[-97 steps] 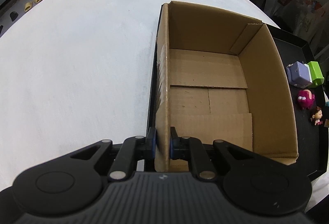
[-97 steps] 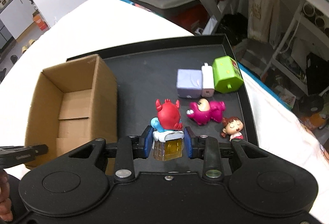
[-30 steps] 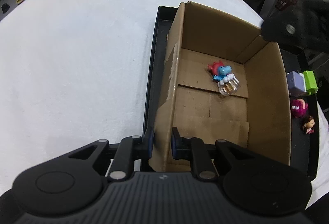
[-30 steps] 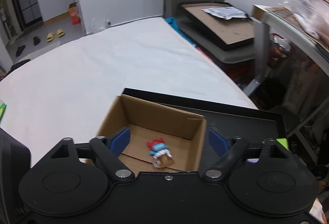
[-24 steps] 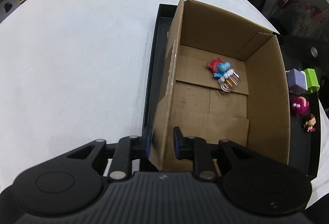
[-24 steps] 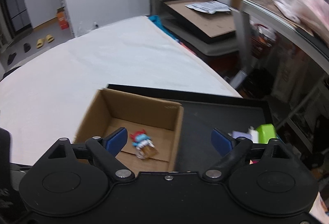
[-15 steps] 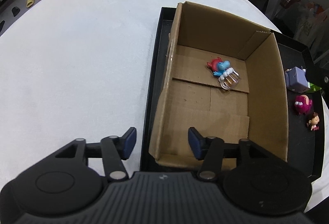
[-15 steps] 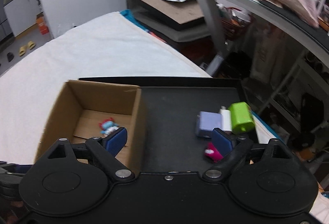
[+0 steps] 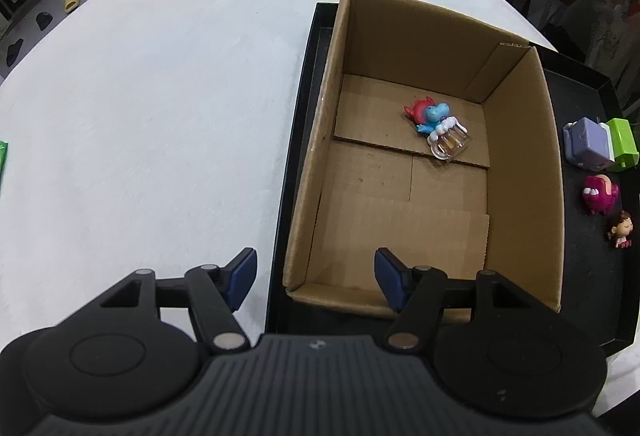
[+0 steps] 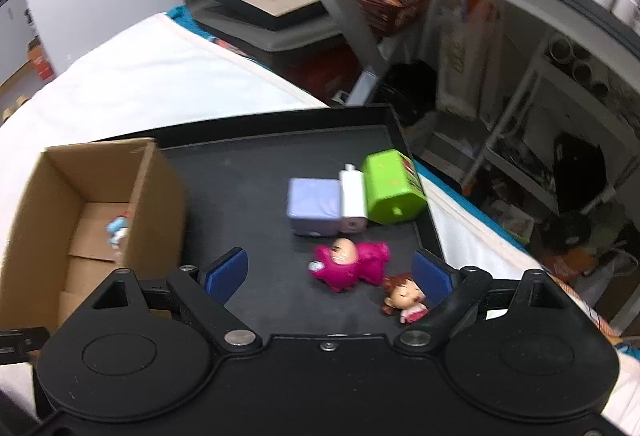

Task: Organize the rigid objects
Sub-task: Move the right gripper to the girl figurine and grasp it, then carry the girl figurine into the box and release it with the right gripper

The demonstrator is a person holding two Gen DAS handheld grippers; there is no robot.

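Both grippers are spread wide and empty: the right gripper point(image 10: 330, 272) hovers over the magenta plastic figurine point(image 10: 349, 264) on the black tray point(image 10: 256, 164); the left gripper point(image 9: 316, 276) straddles the brown cardboard box point(image 9: 520, 172). Closing off-centre could knock the small brown-haired doll point(image 10: 404, 296) aside.

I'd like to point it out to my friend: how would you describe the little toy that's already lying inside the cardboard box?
Find the open cardboard box standing at the left end of the black tray. On its floor, toward the far wall, lies the blue and red figure with a clear amber base. It is the only toy inside; the purple, green, magenta and doll toys all sit out on the tray.
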